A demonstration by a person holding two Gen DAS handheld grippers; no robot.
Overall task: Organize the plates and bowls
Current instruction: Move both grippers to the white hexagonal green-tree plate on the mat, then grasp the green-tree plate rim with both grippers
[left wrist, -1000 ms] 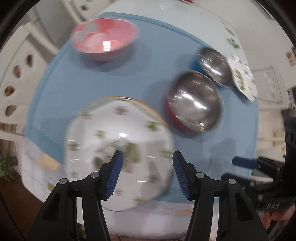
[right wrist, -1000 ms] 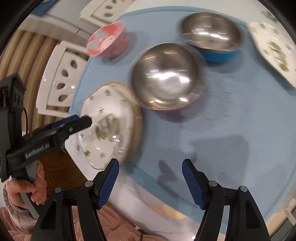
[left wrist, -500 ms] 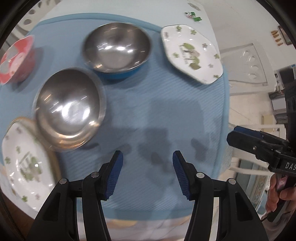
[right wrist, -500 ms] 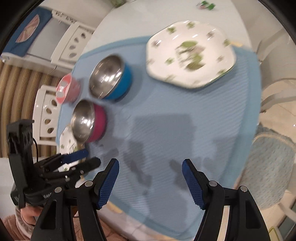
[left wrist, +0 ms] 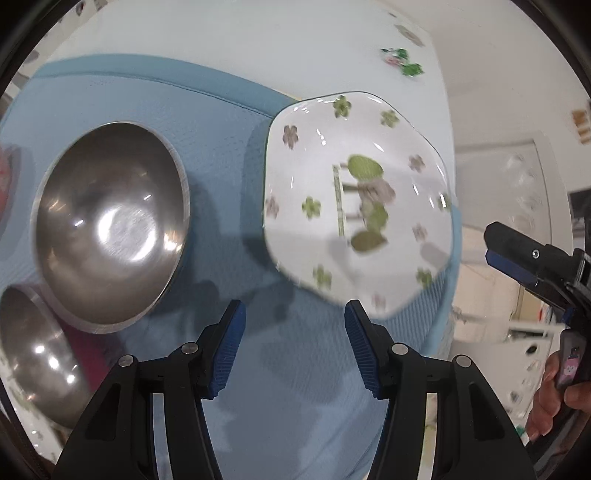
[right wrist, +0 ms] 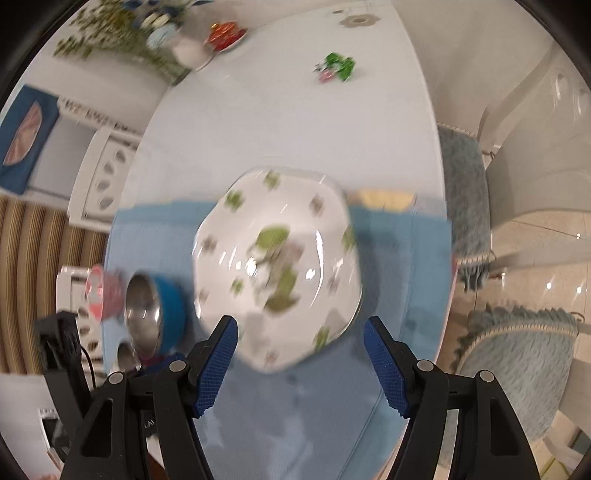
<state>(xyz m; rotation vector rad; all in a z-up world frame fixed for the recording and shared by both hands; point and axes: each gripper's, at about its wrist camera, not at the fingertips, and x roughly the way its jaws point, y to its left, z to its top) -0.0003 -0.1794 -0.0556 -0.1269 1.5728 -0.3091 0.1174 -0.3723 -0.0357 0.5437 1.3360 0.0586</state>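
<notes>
A white plate with green flower print lies at the right end of the blue mat. My left gripper hangs open above the mat, just short of the plate's near edge, nothing between its pads. My right gripper is open too, its pads either side of the plate's near rim and above it. A steel bowl with a blue outside sits left of the plate. A second steel bowl with a red outside shows at the lower left. A pink bowl lies beyond.
The other gripper and a hand show at the right of the left wrist view. White chairs and fringed blue cushions ring the table. A plant, a red dish and a small green toy stand at the far end.
Both grippers have swept along the mat from the flower plate at the left end, past the steel bowls, to the flower plate at the right end. Their jaws kept the same width.
</notes>
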